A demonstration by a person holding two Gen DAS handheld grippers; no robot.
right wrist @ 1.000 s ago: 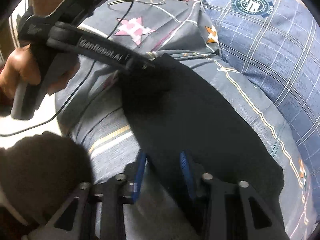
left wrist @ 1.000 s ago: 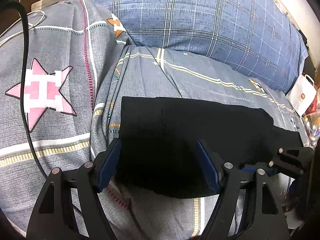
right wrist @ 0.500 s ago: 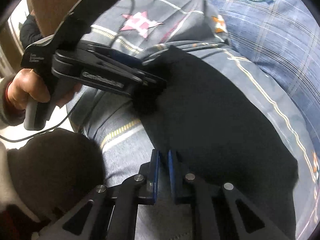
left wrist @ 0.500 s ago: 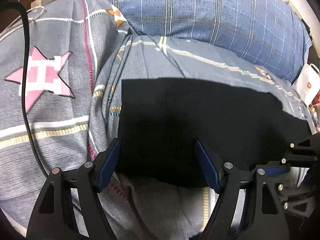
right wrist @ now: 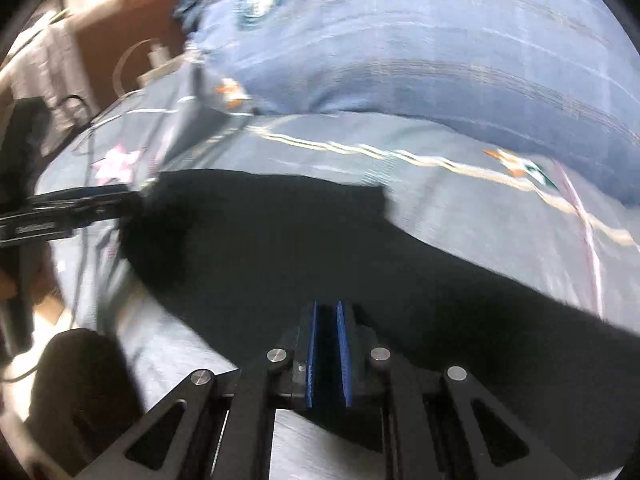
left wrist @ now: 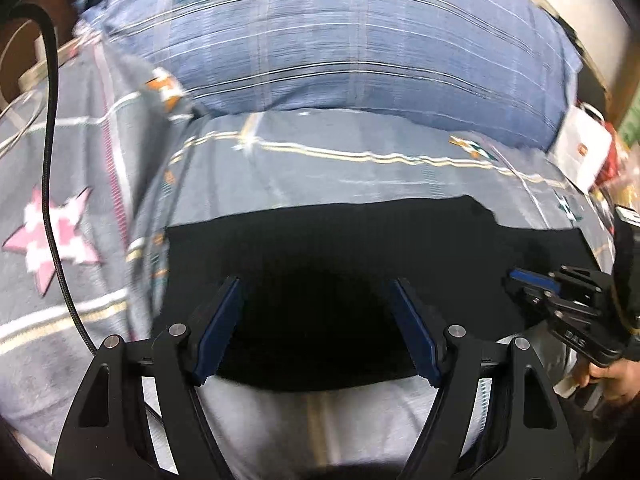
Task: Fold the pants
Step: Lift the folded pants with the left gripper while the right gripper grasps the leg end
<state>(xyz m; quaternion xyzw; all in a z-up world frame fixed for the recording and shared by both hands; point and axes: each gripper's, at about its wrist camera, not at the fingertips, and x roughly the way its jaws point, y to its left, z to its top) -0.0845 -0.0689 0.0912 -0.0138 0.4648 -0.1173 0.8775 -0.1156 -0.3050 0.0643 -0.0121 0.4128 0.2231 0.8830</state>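
Black pants [left wrist: 320,240] lie flat on a grey patterned quilt [left wrist: 360,172]. My left gripper [left wrist: 316,284] hovers open over their near edge with nothing between its blue pads. The right wrist view shows that left gripper [right wrist: 132,200] at the left end of the pants [right wrist: 260,232]. My right gripper [right wrist: 327,306] is shut, and dark cloth from the near edge of the pants fills the thin gap between its pads. From the left wrist view, the right gripper [left wrist: 524,278] sits at the pants' right end. Both views are blurred by motion.
A large blue plaid pillow [left wrist: 340,52] lies behind the pants. A black cable [left wrist: 50,160] runs over the quilt at the left. A white bag [left wrist: 580,148] and clutter sit at the far right. A person's hand [left wrist: 612,376] holds the right gripper's handle.
The right gripper's jaws closed on the pants' near edge, and it rolled and swung sideways. The left gripper stayed open and drew back a little, so more pillow shows.
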